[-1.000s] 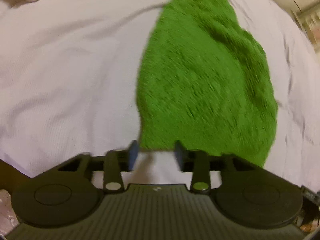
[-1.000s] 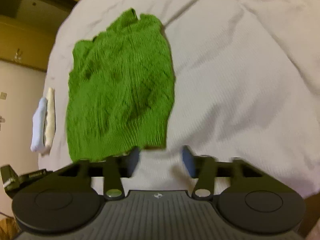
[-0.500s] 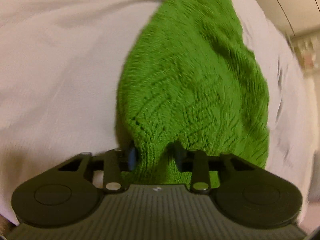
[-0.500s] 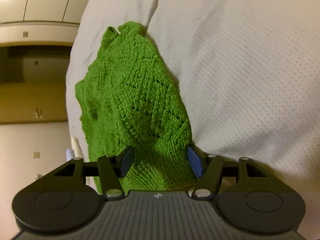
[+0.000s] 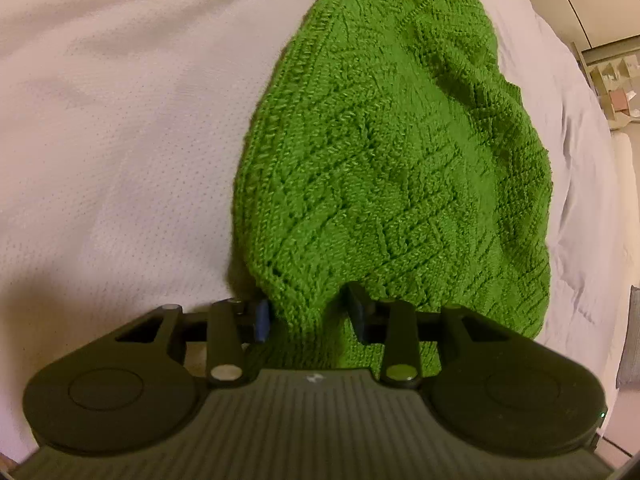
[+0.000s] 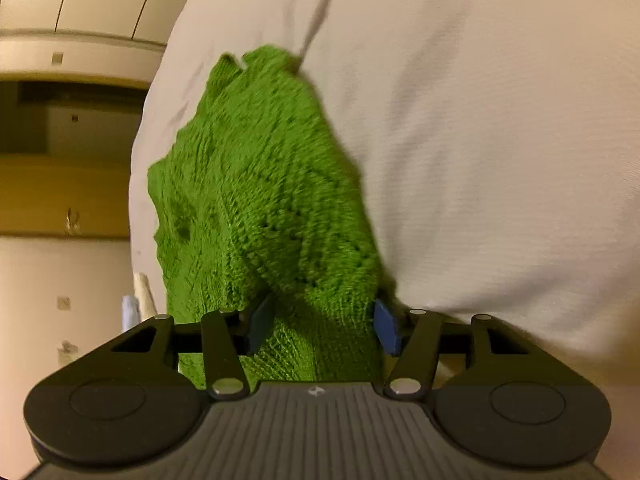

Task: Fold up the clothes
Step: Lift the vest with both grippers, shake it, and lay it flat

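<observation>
Green knitted sweater [image 5: 392, 168] lying on a white bedsheet [image 5: 120, 140], seen from both gripper-mounted cameras. In the left wrist view the sweater fills the centre and the 1 o'clock part of the frame, its ribbed neckline at 12 o'clock against the top edge and its near hem running down to 6 o'clock, where a bunched fold of knit passes between the blue pads of the left gripper [image 5: 310, 316]. The jaws of this gripper are closing, with the fold between them; the left pad [image 5: 262, 320] lies against the knit, and the right pad is partly covered by it, so a firm pinch appears likely, though the contact on that side is hidden. The sheet extends from 7 to 11 o'clock, faintly wrinkled. In the right wrist view the sweater [image 6: 260, 208] runs from 11 o'clock down to 6 o'clock, slightly blurred, with the bedsheet [image 6: 500, 160] swelling from 12 to 4 o'clock. The right gripper [image 6: 322, 328] straddles the near edge of the garment; its jaws are closing, the knit gathered between them, the right pad [image 6: 386, 330] touching the cloth edge and the left pad just beside it. At 8 o'clock, beyond the bed edge, a pale folded cloth stack [image 6: 136, 308] stands against a beige wall [image 6: 60, 272].
</observation>
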Available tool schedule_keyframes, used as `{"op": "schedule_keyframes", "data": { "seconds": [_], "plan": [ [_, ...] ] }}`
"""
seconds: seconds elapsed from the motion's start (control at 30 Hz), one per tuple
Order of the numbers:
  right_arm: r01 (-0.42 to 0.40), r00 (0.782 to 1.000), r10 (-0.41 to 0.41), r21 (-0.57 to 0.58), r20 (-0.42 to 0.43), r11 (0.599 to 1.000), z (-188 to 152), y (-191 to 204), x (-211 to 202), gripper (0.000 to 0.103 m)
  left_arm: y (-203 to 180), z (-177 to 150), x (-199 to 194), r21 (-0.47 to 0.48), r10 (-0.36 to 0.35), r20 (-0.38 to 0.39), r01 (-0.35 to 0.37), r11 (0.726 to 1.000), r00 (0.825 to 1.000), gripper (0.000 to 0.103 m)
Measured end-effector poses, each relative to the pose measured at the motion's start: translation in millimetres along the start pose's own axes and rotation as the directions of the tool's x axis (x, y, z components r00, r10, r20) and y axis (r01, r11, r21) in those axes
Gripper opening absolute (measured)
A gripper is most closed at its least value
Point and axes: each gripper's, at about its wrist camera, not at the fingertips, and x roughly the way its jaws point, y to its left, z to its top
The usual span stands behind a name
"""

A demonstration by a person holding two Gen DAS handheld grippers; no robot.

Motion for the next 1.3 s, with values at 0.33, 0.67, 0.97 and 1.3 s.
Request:
{"op": "schedule_keyframes", "data": {
  "seconds": [0.33, 0.67, 0.97, 1.3],
  "plan": [
    [0.076, 0.996, -0.084, -0.233, -0.025, 0.969, -16.9, 56.2, -79.0, 0.014, -24.9, -43.2, -81.6, 0.118, -0.025, 0.092, 0.014, 0.993, 0.995, 0.013],
    [0.093, 0.993, -0.097, -0.057, -0.073, 0.994, -22.1, 1.0, -22.0, 0.014, 22.8, -41.9, -23.2, -0.112, -0.026, 0.023, 0.028, 0.993, 0.999, 0.013],
    [-0.101, 0.995, 0.096, -0.181, -0.034, 0.978, 6.6, 111.5, -87.3, 0.011, -70.8, 3.0, -146.2, 0.17, -0.134, 0.199, 0.1, 0.98, 0.971, 0.011],
    [-0.249, 0.875, 0.37, -0.366, 0.313, 0.897, 143.6, 335.1, -105.2, 0.01, -229.6, 197.9, -277.6, 0.481, -0.334, 0.545, 0.039, 0.876, 0.769, 0.01]
  ]
}}
